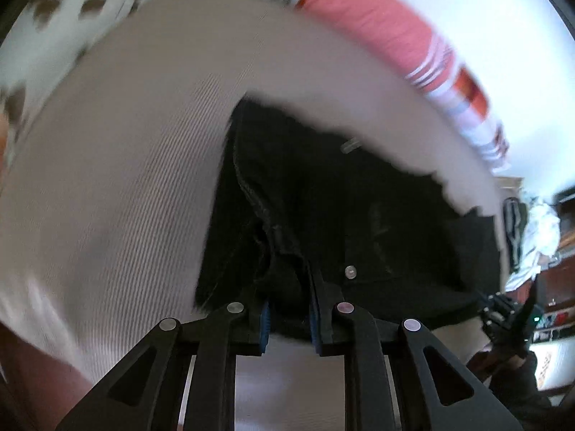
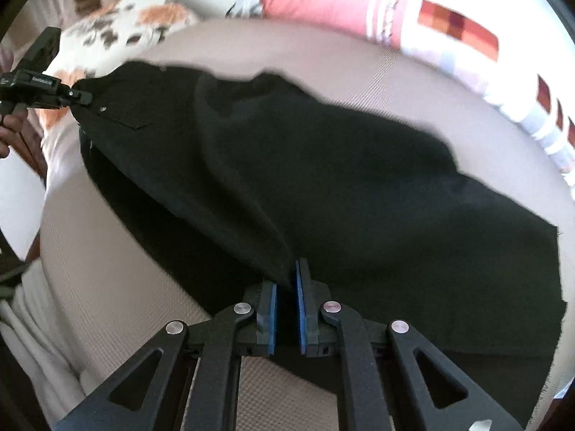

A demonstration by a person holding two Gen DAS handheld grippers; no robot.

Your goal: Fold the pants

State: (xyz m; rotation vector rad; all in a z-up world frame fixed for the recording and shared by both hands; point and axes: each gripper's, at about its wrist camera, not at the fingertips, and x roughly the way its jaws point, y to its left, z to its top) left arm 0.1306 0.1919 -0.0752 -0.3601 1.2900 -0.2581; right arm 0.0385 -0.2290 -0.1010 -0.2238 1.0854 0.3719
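The black pants (image 2: 323, 179) lie spread across the beige ribbed bed cover (image 2: 107, 287), partly lifted from it at two held points. In the right wrist view the fabric rises in a taut ridge from my right gripper (image 2: 285, 287) toward my left gripper (image 2: 81, 97) at the far left edge. My right gripper is pinching a fold of the pants between its blue pads (image 2: 300, 309), which stand narrowly apart with cloth between them. In the left wrist view my left gripper (image 1: 289, 309) is clamped on a bunched, seamed part of the pants (image 1: 323, 215); a metal button (image 1: 350, 272) sits just beside it. My hand (image 2: 12, 129) shows behind the left gripper. Beyond the pants, a pink striped pillow (image 2: 323, 3) and a floral pillow (image 2: 118, 25) lie along the far edge of the cover; this view is blurred
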